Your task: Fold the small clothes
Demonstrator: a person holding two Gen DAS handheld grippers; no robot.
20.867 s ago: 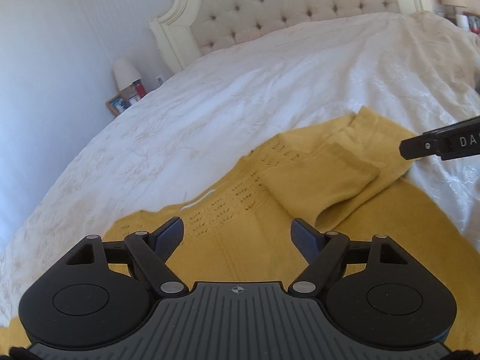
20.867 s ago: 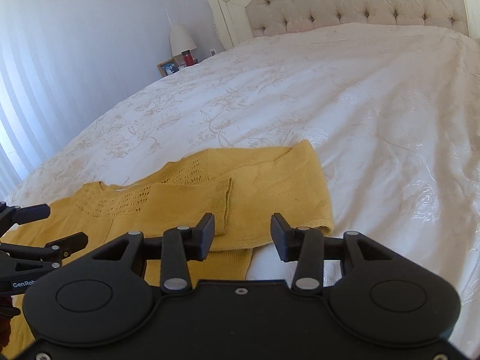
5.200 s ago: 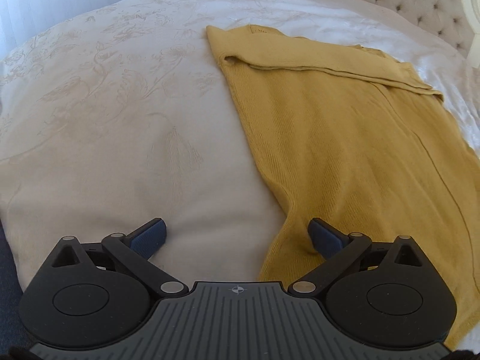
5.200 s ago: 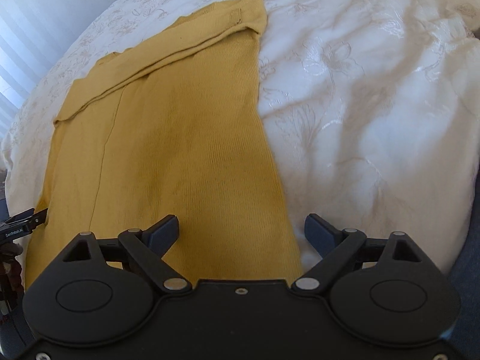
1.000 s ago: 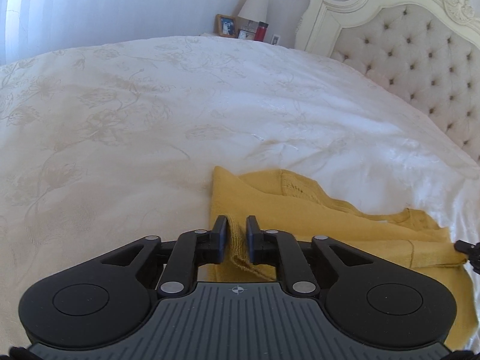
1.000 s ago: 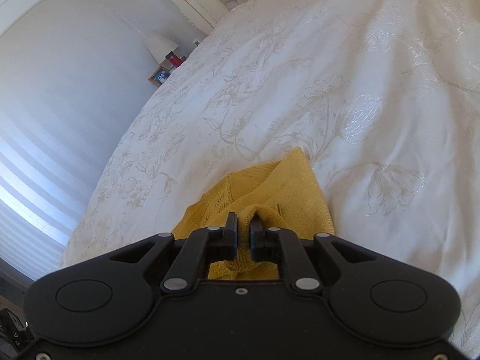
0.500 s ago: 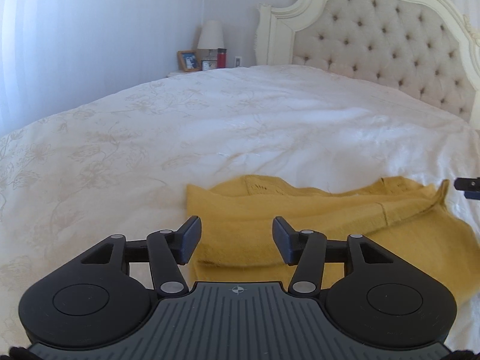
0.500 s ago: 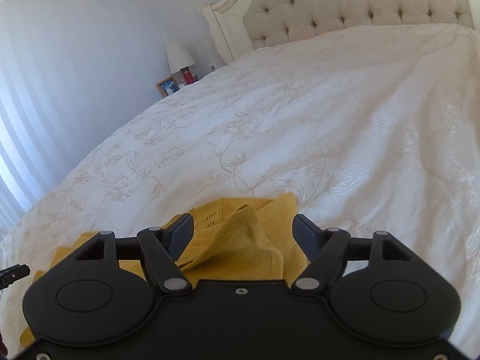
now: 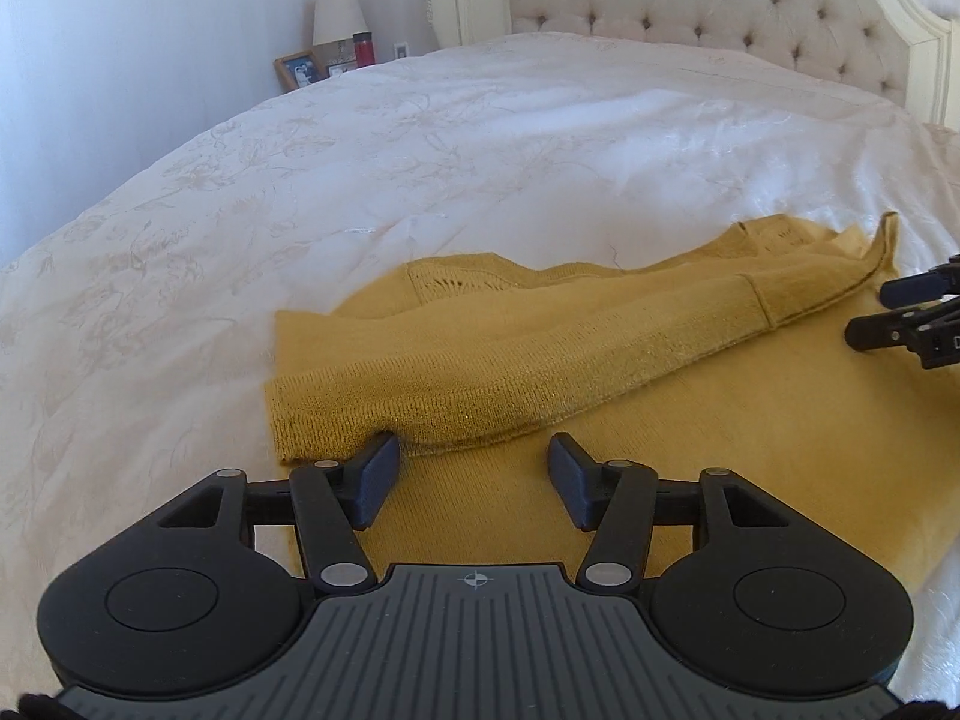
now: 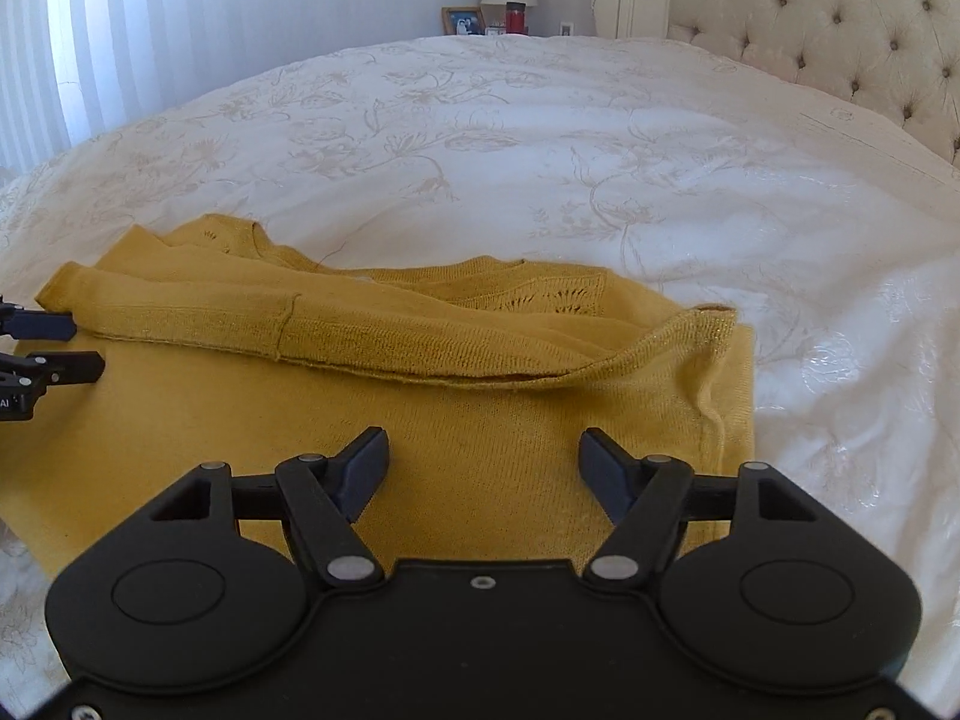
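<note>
A mustard-yellow knitted sweater [image 9: 600,348] lies folded on the white bed, its lower part laid over the lace-patterned upper part; in the right wrist view the sweater [image 10: 420,408] shows the folded edge running across it. My left gripper [image 9: 473,450] hovers open just before the fold's left end, with nothing pinched. My right gripper [image 10: 483,444] is open above the right half of the sweater, its jaws closing a little with no cloth between the pads. Each gripper appears in the other's view, the right gripper [image 9: 870,315] at the right edge and the left gripper [image 10: 87,343] at the left edge.
The embroidered white bedspread [image 9: 420,150] stretches beyond the sweater to a tufted cream headboard [image 9: 720,18]. A nightstand beside the bed holds a lamp [image 9: 339,18], a photo frame [image 9: 298,69] and a red bottle [image 9: 363,48]. A striped curtain [image 10: 120,30] hangs at the left.
Both grippers were shut on the sweater's edge a second ago; they have opened, let it drop onto the upper part, rolled level and drawn back.
</note>
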